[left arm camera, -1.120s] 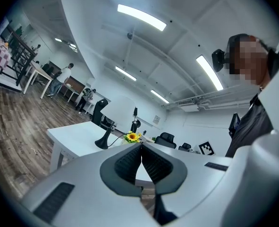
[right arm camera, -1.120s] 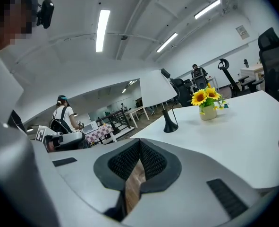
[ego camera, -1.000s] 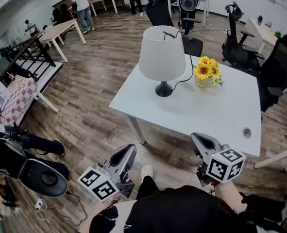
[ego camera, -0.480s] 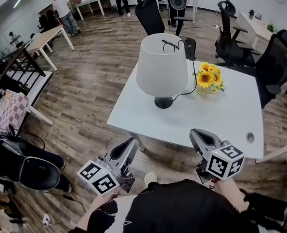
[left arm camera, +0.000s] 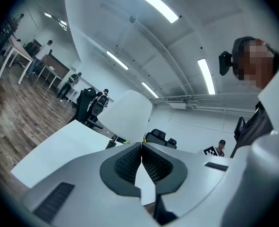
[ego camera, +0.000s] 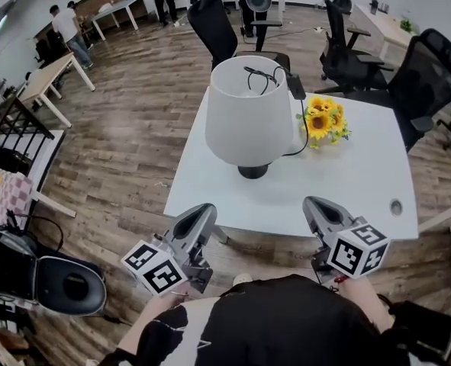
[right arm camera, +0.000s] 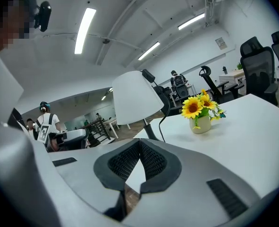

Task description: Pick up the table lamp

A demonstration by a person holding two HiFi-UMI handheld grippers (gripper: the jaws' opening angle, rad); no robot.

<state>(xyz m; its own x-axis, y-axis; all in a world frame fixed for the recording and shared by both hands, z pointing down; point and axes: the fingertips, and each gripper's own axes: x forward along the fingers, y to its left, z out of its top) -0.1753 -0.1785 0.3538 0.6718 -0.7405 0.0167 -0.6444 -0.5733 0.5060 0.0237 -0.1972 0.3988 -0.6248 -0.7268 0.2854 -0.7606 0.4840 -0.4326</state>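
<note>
Upright, white-shaded table lamp [ego camera: 244, 117] on dark round base; left gripper [ego camera: 202, 209], right gripper [ego camera: 315, 203] jaws closed, empty.

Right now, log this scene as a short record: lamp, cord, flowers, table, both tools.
lamp: white-shaded, upright on table, untouched
cord: black, draped from lamp's top down its right side
flowers: sunflowers in a small pot, right of lamp
table: white, chairs behind it
left tool: shut, empty, apart from lamp
right tool: shut, empty, apart from lamp
</note>
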